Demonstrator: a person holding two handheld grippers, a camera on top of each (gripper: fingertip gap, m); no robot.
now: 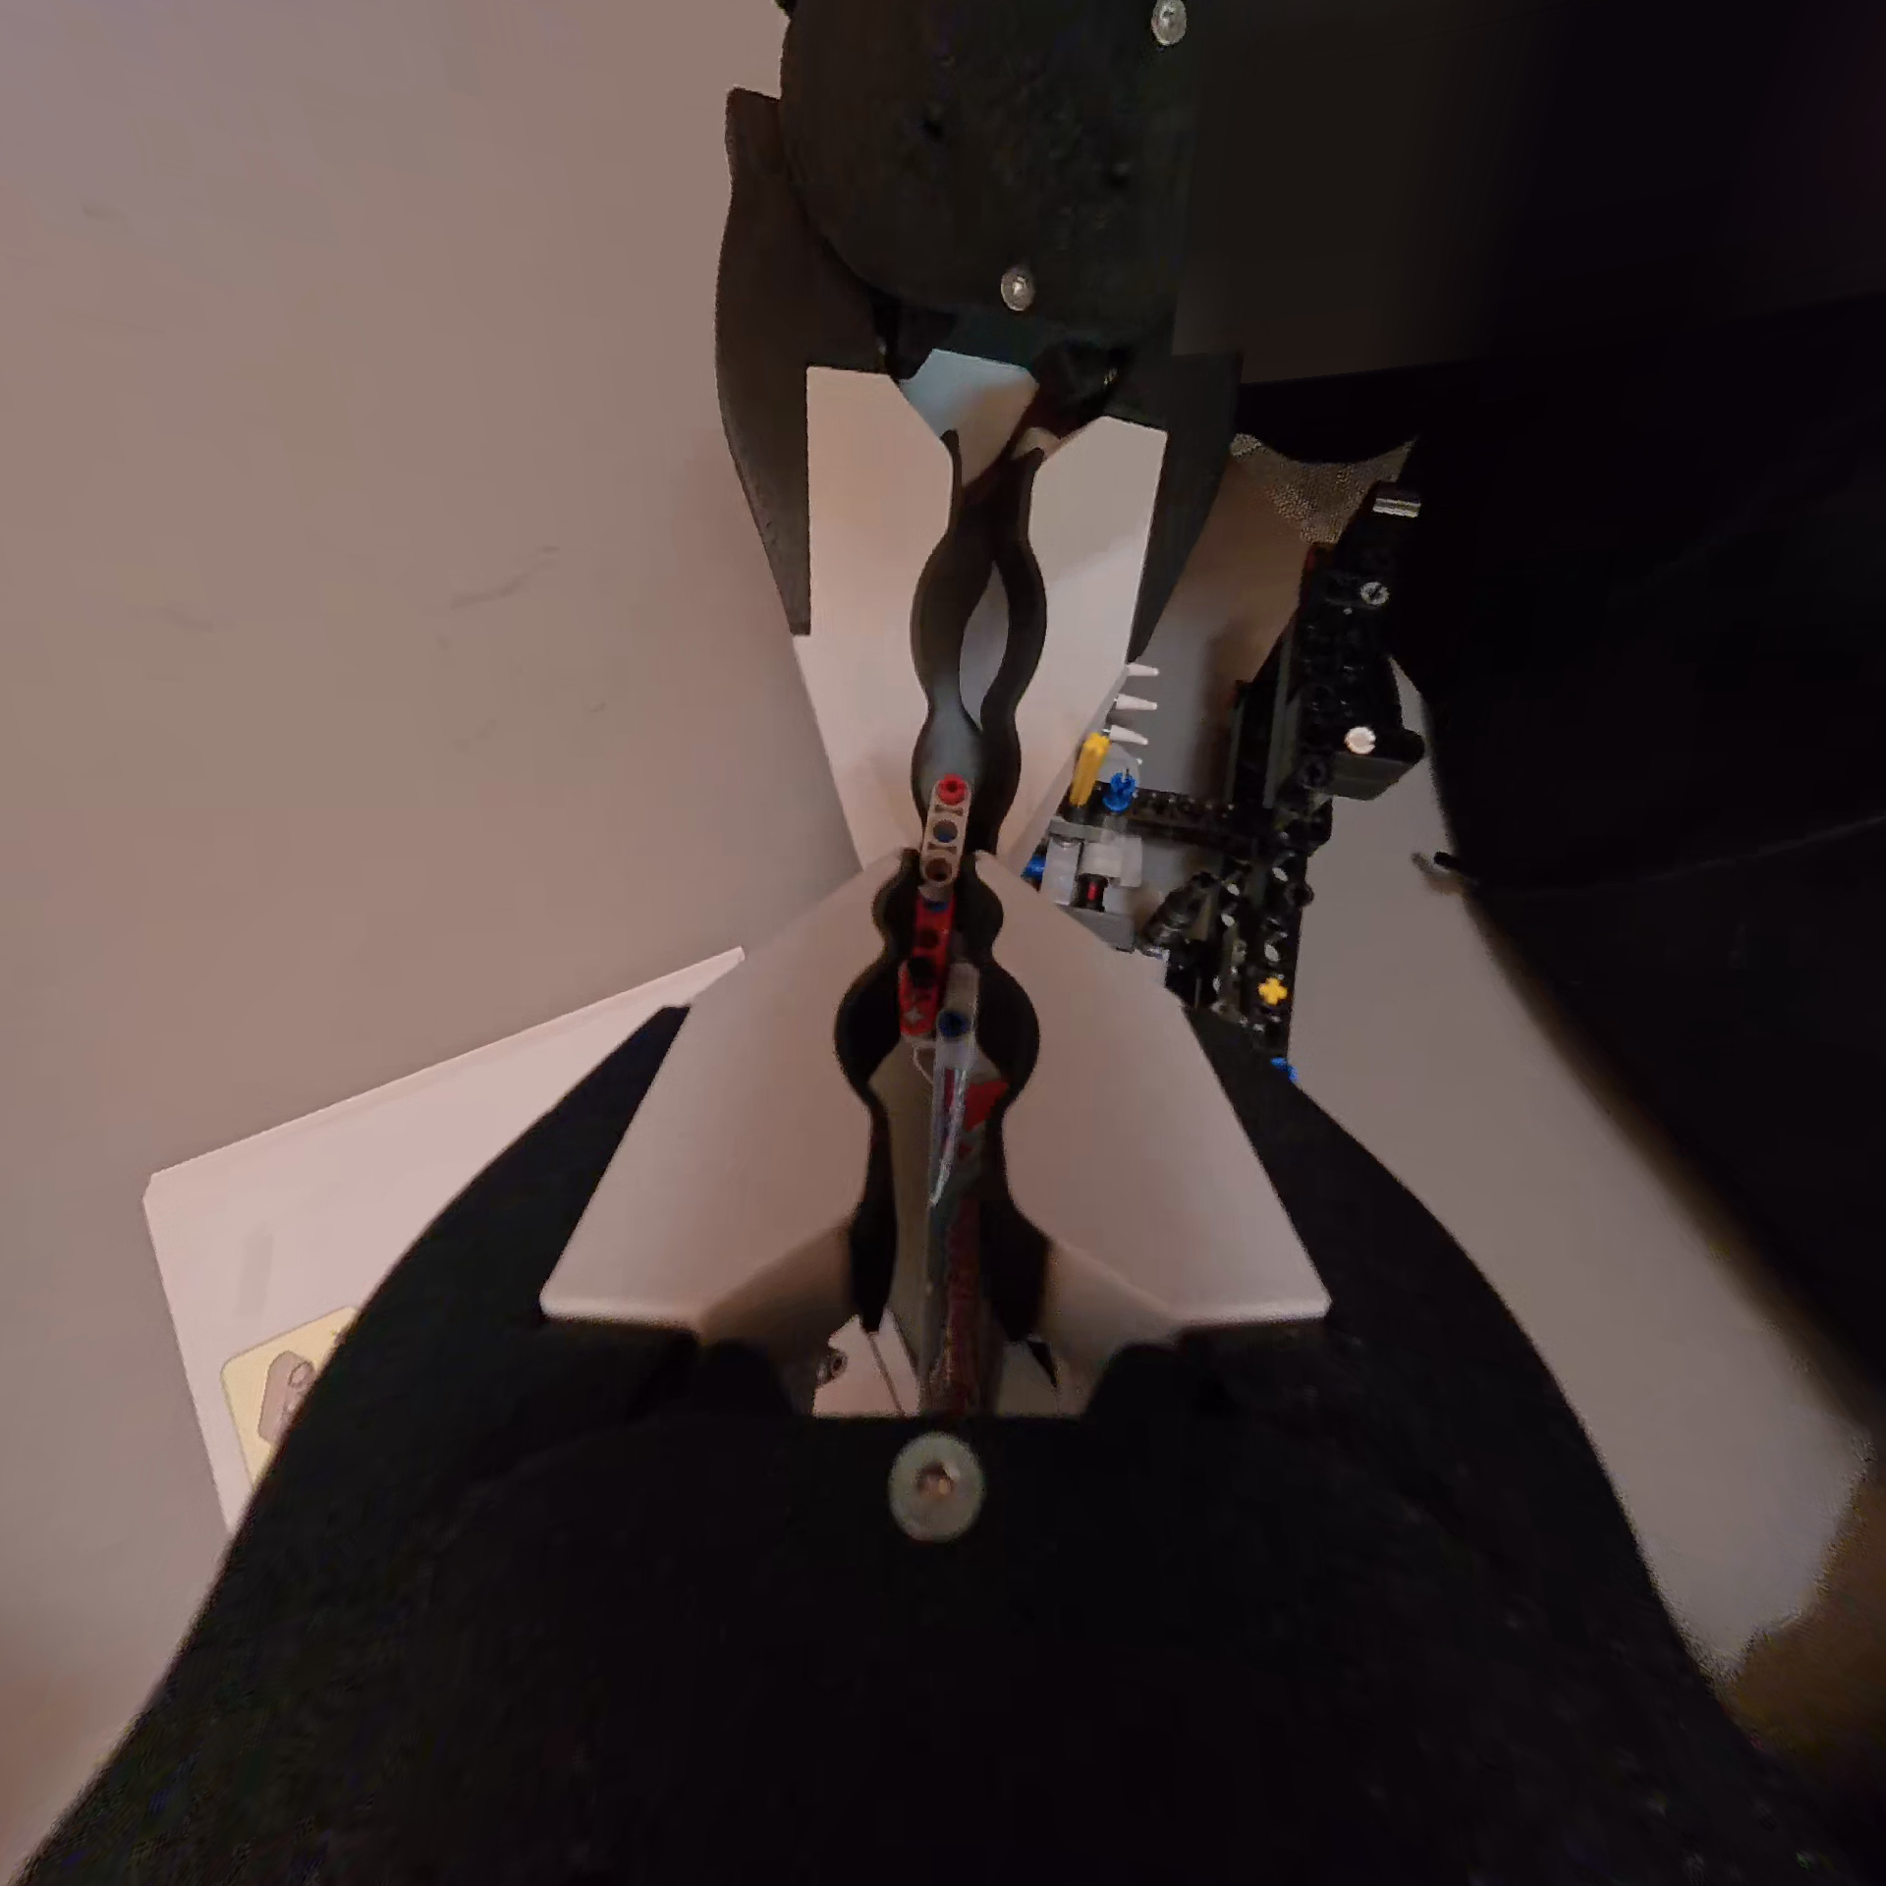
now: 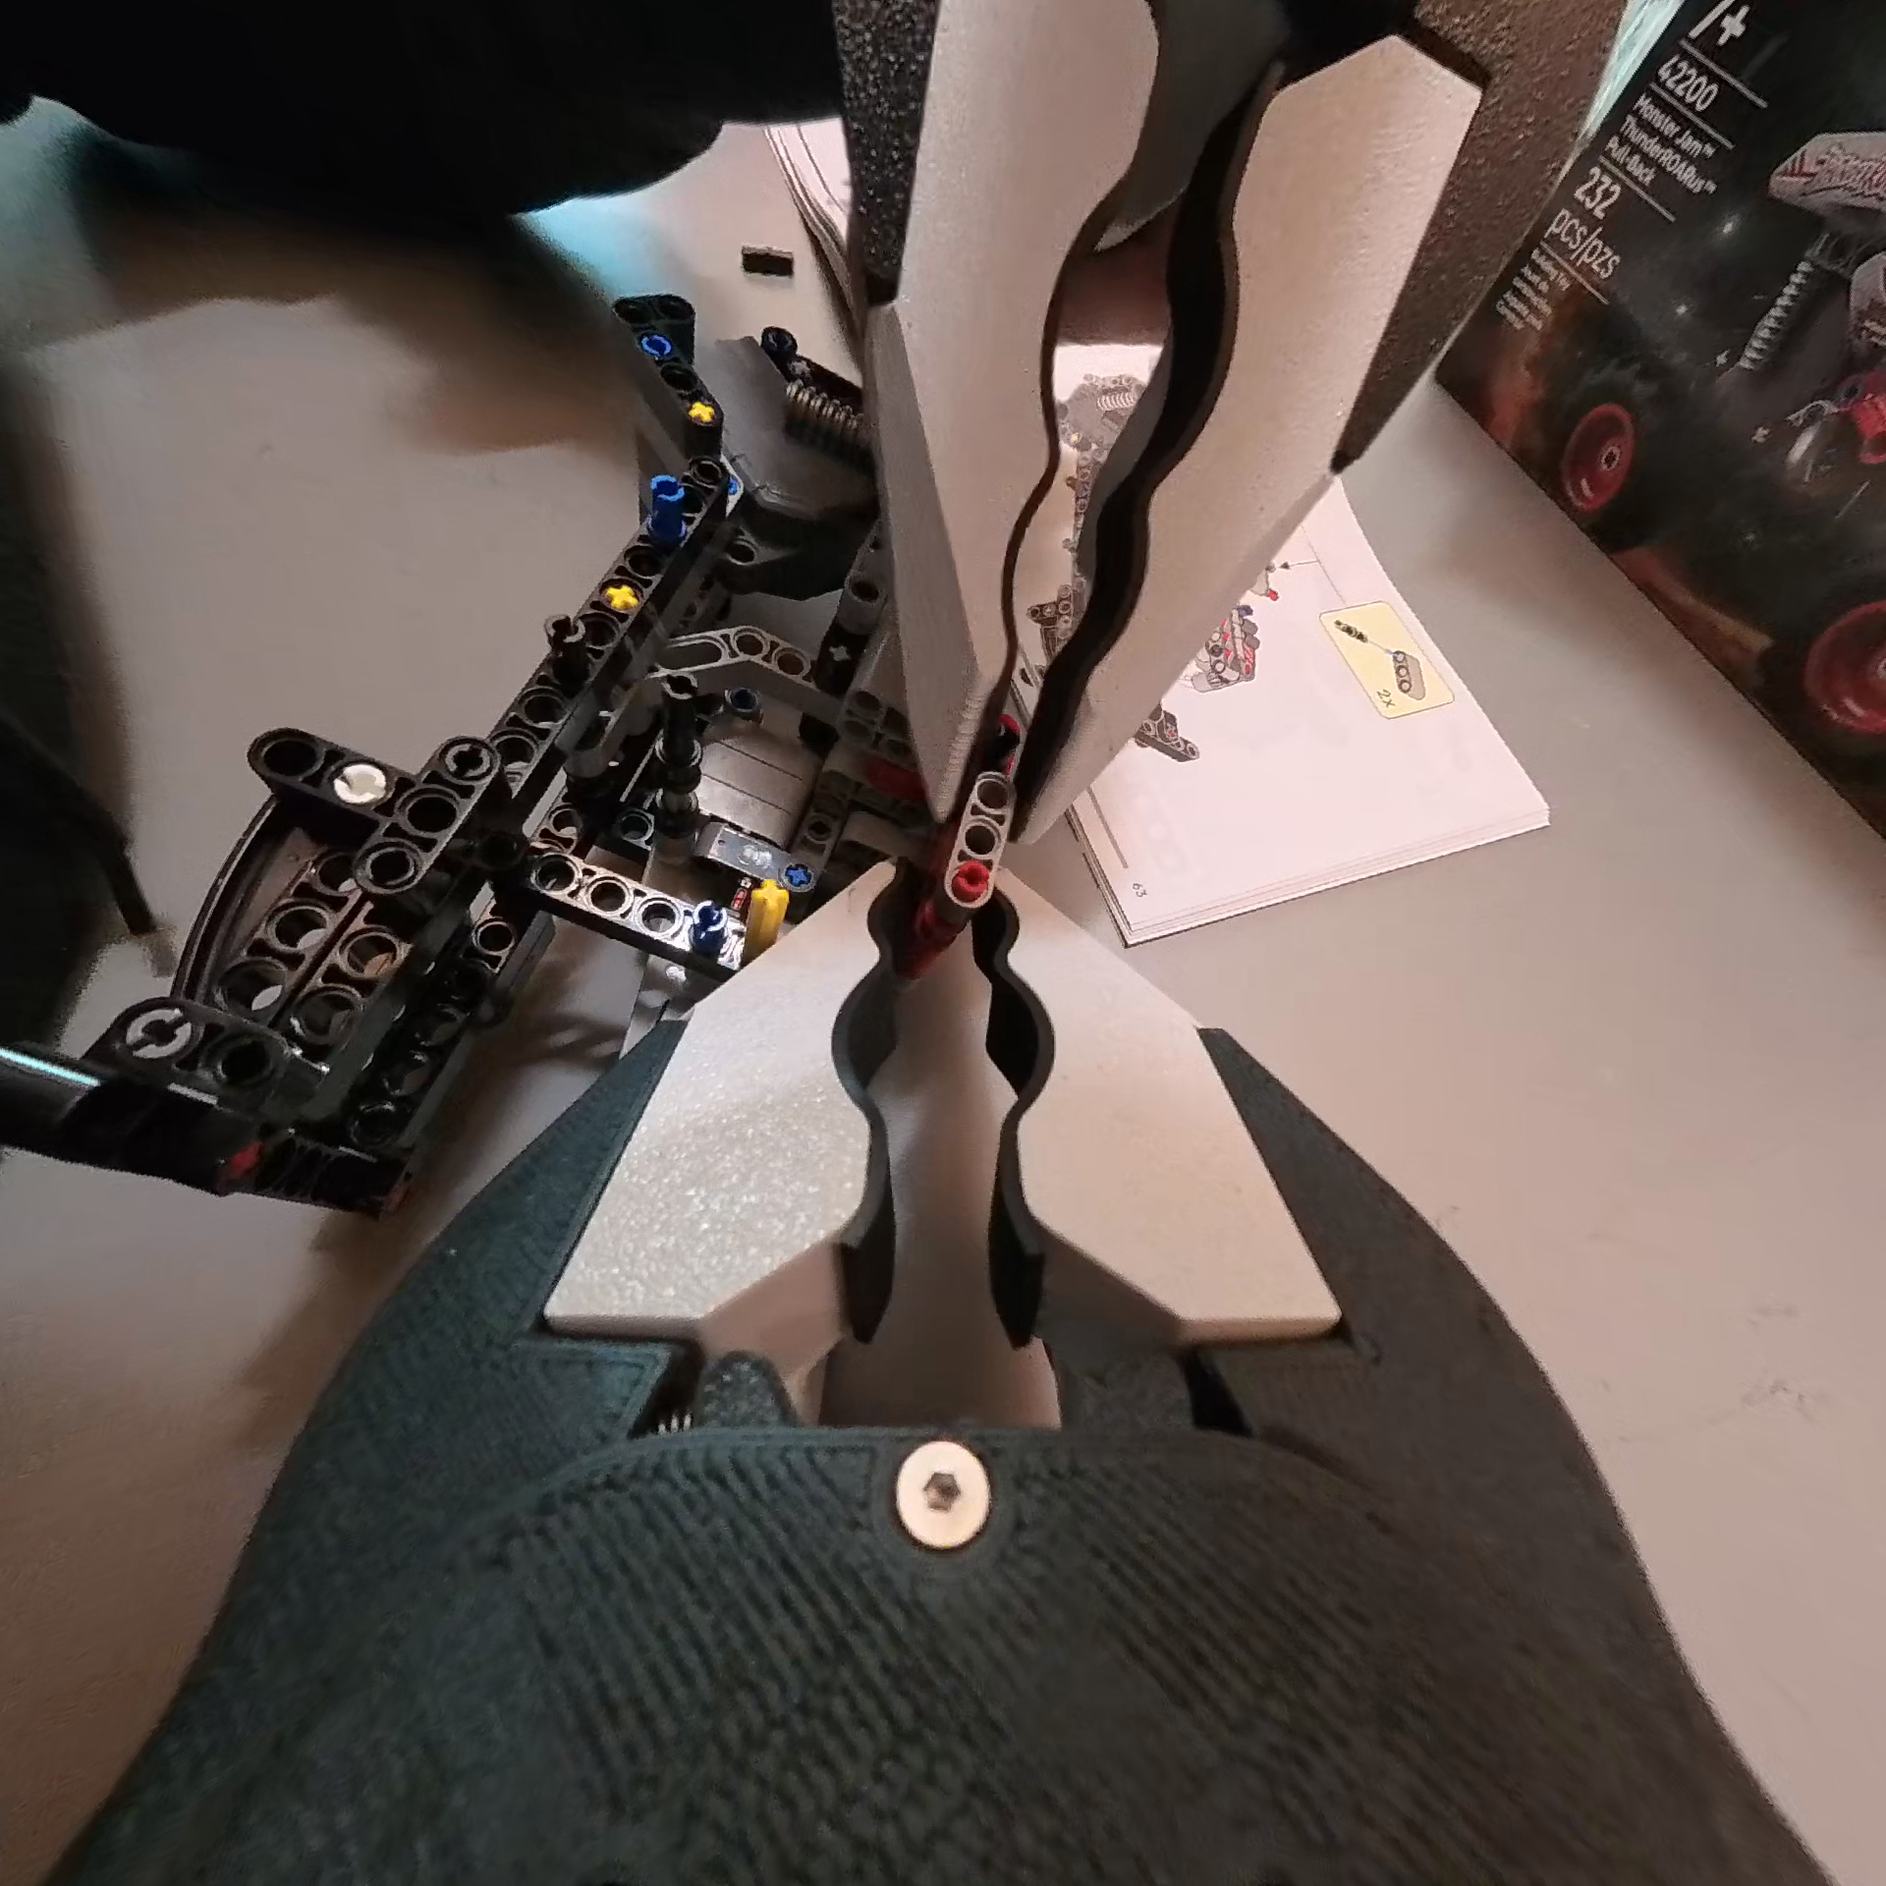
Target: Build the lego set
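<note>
Grey short lego beam (image 2: pixel 980 832) with a red pin sat pinched between both claw tips, held above the bench (image 2: pixel 1531 1072). Left claw (image 1: pixel 944 867) was narrow, clamped on a red beam (image 1: pixel 924 959) joined to that grey piece; right claw (image 2: pixel 944 908) also narrow, gripping the same small assembly from the opposite side. Black chassis build (image 2: pixel 490 816) with blue and yellow pins lay just left on the matte grey bench. Open instruction booklet (image 2: pixel 1306 776) lay right; set box (image 2: pixel 1735 408) beyond, near the edge. Dim warm lighting.
</note>
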